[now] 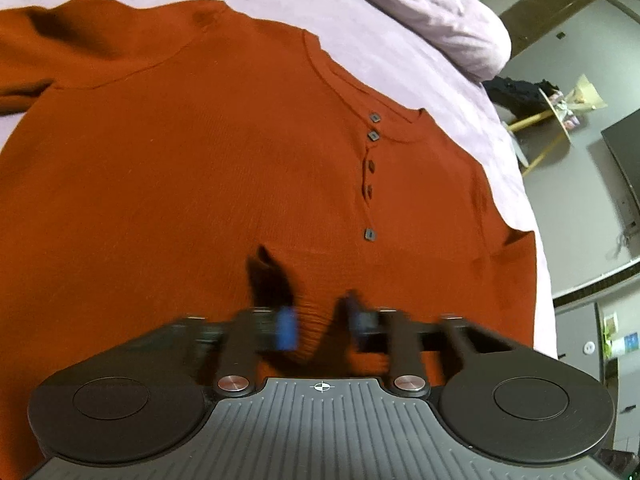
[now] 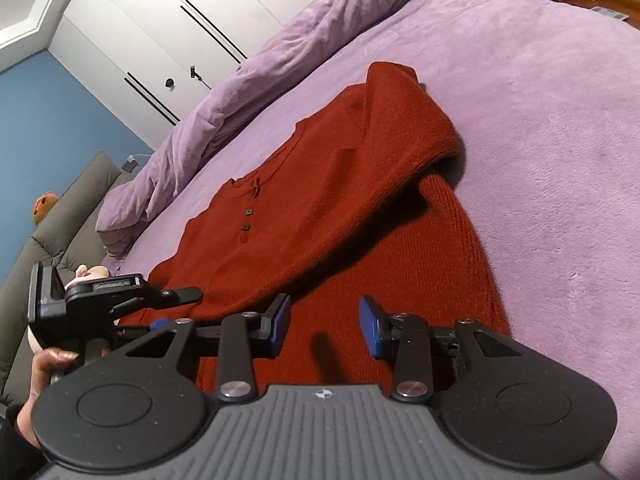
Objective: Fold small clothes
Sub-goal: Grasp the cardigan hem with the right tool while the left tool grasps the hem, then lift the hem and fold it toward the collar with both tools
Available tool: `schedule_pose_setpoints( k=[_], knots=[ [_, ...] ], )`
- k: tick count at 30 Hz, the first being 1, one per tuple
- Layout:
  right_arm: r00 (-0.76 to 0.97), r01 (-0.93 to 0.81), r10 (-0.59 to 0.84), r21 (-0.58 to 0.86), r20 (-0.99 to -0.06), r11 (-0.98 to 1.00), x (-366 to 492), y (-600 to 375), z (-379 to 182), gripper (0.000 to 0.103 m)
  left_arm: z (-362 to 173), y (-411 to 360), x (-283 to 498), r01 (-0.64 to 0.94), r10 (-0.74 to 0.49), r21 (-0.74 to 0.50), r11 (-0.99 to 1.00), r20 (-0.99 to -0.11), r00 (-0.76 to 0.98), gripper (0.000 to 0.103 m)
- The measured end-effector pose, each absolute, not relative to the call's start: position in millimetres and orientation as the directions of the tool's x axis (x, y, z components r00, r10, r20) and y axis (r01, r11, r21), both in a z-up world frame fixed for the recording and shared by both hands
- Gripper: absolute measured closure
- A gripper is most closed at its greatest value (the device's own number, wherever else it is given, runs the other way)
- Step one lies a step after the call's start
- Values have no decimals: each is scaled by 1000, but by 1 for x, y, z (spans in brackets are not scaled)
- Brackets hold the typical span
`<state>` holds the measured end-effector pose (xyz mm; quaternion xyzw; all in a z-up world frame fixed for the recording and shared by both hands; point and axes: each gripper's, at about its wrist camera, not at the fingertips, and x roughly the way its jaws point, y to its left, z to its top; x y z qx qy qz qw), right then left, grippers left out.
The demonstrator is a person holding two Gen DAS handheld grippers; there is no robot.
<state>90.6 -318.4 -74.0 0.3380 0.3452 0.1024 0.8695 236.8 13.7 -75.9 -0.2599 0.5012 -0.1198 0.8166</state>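
A rust-red knitted henley sweater (image 1: pixel 200 180) with dark square buttons lies front up on a purple bedspread (image 1: pixel 380 32). My left gripper (image 1: pixel 322 326) is low over its hem edge, jaws apart with a fold of red knit between the blurred blue pads; contact is unclear. In the right wrist view the sweater (image 2: pixel 320 208) has one sleeve (image 2: pixel 408 120) folded across the body. My right gripper (image 2: pixel 325 322) is open and empty just above the sweater's lower part. The left gripper (image 2: pixel 120 300) shows at the left, held by a hand.
A bunched purple duvet (image 2: pixel 240 92) lies along the far bed edge. White wardrobe doors (image 2: pixel 168 24) and a grey headboard (image 2: pixel 60 216) stand behind. A small round side table (image 1: pixel 556 112) and the bed's edge lie right of the sweater.
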Motion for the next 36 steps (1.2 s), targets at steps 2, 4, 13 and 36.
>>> schedule_pose_setpoints(
  k=[2, 4, 13, 36],
  knots=[
    [741, 61, 406, 656, -535, 753, 91, -321, -73, 66, -67, 13, 241, -39, -457, -541, 840, -743, 489, 94],
    [741, 69, 389, 638, -548, 767, 93, -322, -71, 66, -45, 13, 242, 24, -426, -495, 869, -721, 547, 95],
    [790, 136, 184, 460, -584, 877, 119, -334, -33, 45, 57, 16, 231, 148, -161, -67, 987, -520, 839, 94],
    [756, 308, -80, 245, -649, 919, 266, -331, -60, 100, 2, 40, 275, 120, -88, 26, 992, -525, 847, 95]
  ],
)
